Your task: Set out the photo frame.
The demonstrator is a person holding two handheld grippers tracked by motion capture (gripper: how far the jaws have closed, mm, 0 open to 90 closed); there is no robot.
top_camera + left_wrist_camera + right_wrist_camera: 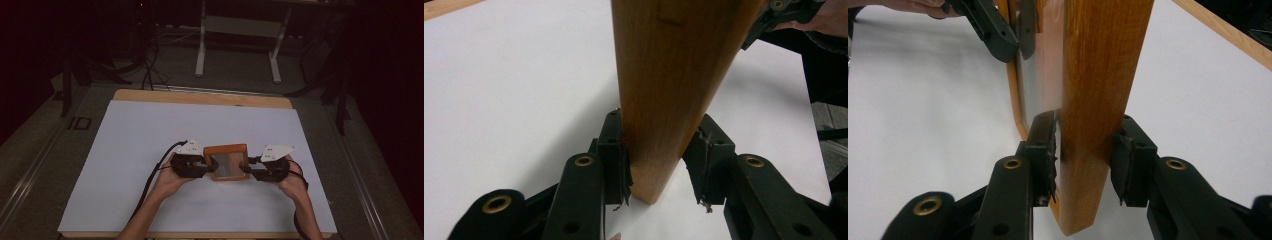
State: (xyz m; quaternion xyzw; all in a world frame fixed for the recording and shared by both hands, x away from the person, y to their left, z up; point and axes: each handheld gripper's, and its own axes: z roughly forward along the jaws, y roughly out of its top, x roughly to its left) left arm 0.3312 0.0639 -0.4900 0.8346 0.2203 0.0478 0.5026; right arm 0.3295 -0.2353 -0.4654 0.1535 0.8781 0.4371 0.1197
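Wooden-framed rectangular panel (226,162) with a glossy grey face, orange-brown frame, sits between your two grippers near the middle of the white table sheet (150,130), slightly toward your side.

Left side, high view: your left gripper (204,165), black with a grey three-cornered plate on top, meets the frame's left edge. Your left hand (172,180) wraps the gripper body from below; the cable trails off toward the near-left of the table.

Left gripper view: the frame's edge (669,90) stands upright between your two black jaws. The left pad lies against the wood. The right pad is at the wood too, but whether it presses or just stands beside it, you cannot tell for sure. Jaws narrowed about the edge, frame corner hanging just above the sheet.

Right side, high view: your right gripper (252,169) takes the frame's right edge, directly opposite the left one; your right hand (292,182) holds it from below.

Right gripper view: the frame (1098,100) runs upright between the jaws, both pads pressed against the wood, one on the glossy face side, one on the back. Farther off along the panel, the other gripper's black jaw sits at the far edge.

Light wood table edge (200,96) shows beyond the sheet.
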